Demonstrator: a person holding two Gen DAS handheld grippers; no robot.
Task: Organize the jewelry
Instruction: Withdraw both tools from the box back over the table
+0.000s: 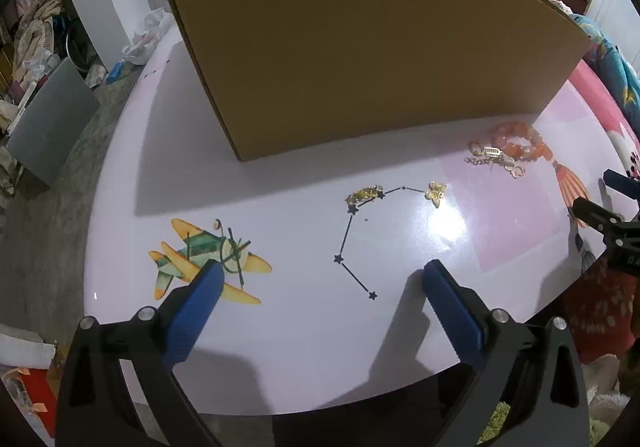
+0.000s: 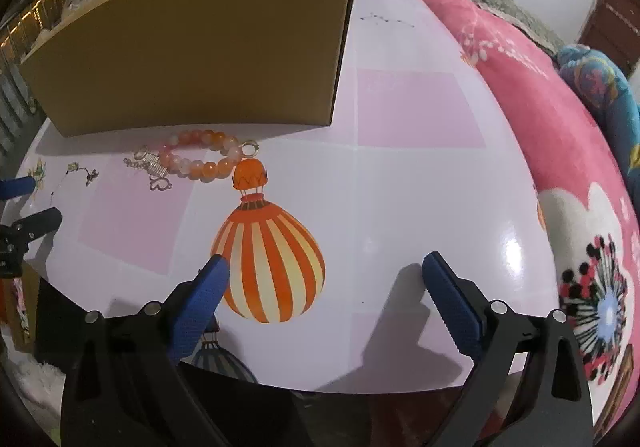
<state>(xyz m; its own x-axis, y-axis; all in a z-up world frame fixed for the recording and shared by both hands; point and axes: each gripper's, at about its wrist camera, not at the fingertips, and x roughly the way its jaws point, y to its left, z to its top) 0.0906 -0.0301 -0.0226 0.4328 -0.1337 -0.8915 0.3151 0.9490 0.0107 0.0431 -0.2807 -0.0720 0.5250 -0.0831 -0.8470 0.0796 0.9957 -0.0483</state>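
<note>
An orange and pink bead bracelet (image 1: 522, 145) (image 2: 202, 157) lies on the lilac table beside a tangle of small metal pieces (image 1: 490, 158) (image 2: 150, 167). A gold butterfly charm (image 1: 436, 193) and a small gold cluster (image 1: 365, 194) lie nearer the middle, seen tiny in the right wrist view as the charm (image 2: 91, 176) and cluster (image 2: 72, 166). My left gripper (image 1: 322, 279) hovers open over the table's near part, with nothing between its blue fingers (image 1: 204, 287). My right gripper (image 2: 324, 271) is open too, above the printed balloon picture, short of the bracelet.
A tall cardboard box (image 1: 360, 47) (image 2: 192, 47) stands behind the jewelry. The table (image 1: 280, 175) has printed plane, star-line and balloon pictures. A pink flowered blanket (image 2: 560, 167) lies along its right side. Clutter and bags (image 1: 36, 47) fill the floor at left.
</note>
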